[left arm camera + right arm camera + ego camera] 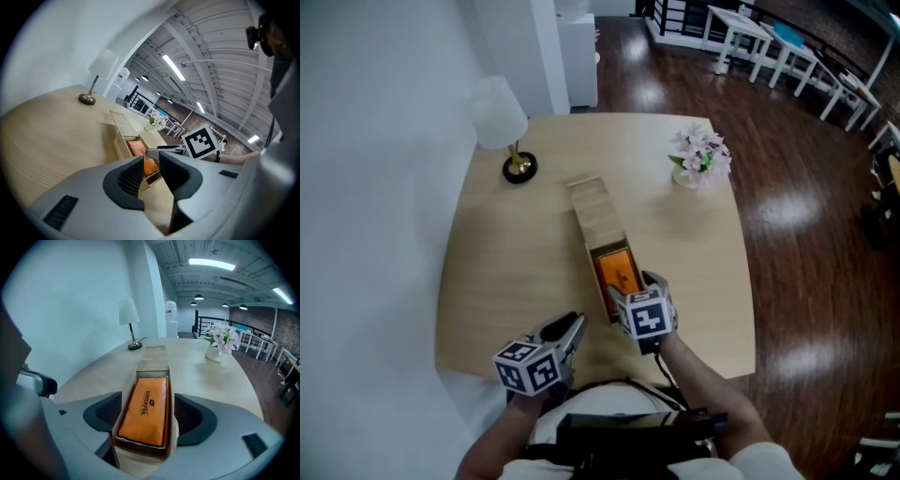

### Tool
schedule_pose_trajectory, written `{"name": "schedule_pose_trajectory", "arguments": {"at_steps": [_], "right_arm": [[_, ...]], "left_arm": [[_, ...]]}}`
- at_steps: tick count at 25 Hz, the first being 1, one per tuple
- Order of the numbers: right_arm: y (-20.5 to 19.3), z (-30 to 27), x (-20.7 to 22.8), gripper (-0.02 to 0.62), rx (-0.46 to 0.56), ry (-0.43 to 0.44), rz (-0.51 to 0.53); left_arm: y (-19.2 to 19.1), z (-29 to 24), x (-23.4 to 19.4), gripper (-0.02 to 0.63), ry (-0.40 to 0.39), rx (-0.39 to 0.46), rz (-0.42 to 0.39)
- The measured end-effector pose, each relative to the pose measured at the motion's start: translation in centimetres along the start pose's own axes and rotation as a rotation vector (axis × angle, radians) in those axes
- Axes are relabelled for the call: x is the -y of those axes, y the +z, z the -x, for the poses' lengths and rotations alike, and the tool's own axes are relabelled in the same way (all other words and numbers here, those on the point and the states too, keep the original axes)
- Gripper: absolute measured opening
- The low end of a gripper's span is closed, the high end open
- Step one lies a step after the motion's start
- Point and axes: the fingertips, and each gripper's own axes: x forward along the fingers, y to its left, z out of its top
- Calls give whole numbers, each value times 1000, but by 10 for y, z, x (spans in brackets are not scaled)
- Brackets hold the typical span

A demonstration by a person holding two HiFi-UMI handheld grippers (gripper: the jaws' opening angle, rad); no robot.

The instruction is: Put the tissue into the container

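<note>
Standing beside the light wooden table (511, 272). Noted at this moment:

Container (598, 220): a long narrow wooden box lying lengthwise down the middle of the table. The far part is covered by wood and the near part is open at the top.

Tissue pack (144, 408): orange, printed "CHEERFUL", lying flat inside the open part of the container between its side walls.

Right gripper (147, 403): tilted down over the near end of the container. Its jaws are spread wide, one on each side of the box, and neither is on the pack. I cannot tell whether the pads touch the walls.

Left gripper (151, 157): held over the near left edge of the table, apart from the box and aimed towards it. Its jaws stand a narrow gap apart with nothing between them.

Also on the table: a white-shaded lamp (499, 117) at the far left and a vase of pale pink flowers (700, 157) at the far right. Both are well apart from the container.
</note>
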Motion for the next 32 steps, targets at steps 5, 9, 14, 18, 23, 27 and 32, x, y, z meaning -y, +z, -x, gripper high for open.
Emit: {"name": "schedule_pose_trajectory", "arguments": {"at_steps": [5, 9, 14, 18, 23, 27, 32], "right_arm": [[3, 17, 11, 357, 14, 11, 6], [1, 27, 19, 357, 10, 23, 10], [-3, 42, 26, 357, 0, 63, 32], [-3, 54, 36, 357, 9, 71, 42], [-2, 67, 48, 357, 23, 82, 41], [2, 82, 54, 357, 45, 97, 43], [3, 101, 61, 357, 66, 110, 30]], "left_arm": [[-2, -4, 15, 104, -3, -18, -3], [-4, -6, 25, 104, 0, -27, 3], [-5, -8, 35, 104, 17, -26, 8], [-7, -8, 43, 104, 26, -20, 14], [-10, -11, 55, 104, 30, -17, 18], [-8, -11, 66, 104, 21, -16, 12], [-8, -11, 81, 104, 1, -21, 2]]}}
